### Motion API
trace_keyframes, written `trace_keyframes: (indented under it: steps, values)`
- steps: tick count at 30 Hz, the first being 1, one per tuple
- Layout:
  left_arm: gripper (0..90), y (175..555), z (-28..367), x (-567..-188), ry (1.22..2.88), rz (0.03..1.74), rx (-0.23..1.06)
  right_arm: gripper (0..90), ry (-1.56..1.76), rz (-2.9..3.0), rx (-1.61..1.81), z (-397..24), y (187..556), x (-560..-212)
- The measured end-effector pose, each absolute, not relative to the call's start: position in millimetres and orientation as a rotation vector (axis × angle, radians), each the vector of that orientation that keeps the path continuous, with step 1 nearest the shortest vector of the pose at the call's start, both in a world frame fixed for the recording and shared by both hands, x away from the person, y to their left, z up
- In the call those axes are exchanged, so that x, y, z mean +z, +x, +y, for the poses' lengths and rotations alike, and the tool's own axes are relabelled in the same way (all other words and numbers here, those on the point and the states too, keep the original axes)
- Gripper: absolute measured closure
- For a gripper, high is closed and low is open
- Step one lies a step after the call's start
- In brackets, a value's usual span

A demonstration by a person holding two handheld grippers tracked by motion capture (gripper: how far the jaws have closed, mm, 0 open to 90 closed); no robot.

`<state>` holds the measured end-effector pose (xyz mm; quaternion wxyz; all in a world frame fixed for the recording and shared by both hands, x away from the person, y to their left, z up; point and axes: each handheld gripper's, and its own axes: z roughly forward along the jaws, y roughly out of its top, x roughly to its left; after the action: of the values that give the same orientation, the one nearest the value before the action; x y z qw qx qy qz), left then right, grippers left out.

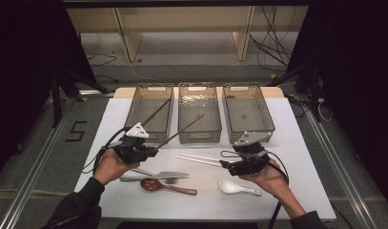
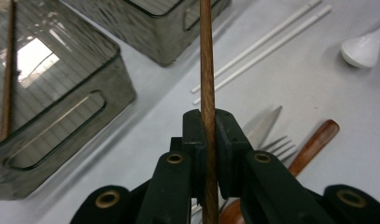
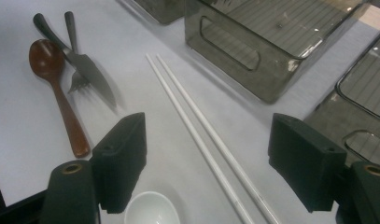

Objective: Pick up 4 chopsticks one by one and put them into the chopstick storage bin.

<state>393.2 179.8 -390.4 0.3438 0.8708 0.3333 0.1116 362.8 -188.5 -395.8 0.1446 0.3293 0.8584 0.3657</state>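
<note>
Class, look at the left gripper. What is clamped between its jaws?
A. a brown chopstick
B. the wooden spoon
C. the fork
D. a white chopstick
A: in the left gripper view the left gripper has its jaws shut on a thin brown chopstick, while the white chopsticks lie on the table.

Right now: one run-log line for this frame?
left gripper: shut on brown chopstick | right gripper: open above white chopsticks | second brown chopstick: in left bin

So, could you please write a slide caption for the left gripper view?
Left claw shut on a brown chopstick, above white chopsticks, fork and smoky bins.
</note>
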Motion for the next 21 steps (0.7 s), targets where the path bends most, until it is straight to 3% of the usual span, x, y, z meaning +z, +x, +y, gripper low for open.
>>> trace_keyframes:
  steps: [21]
  values:
    - [83.5,446,213,-377,2.079,1.103,0.345,26.6,0.969,2.476,1.092,-191,356,-400]
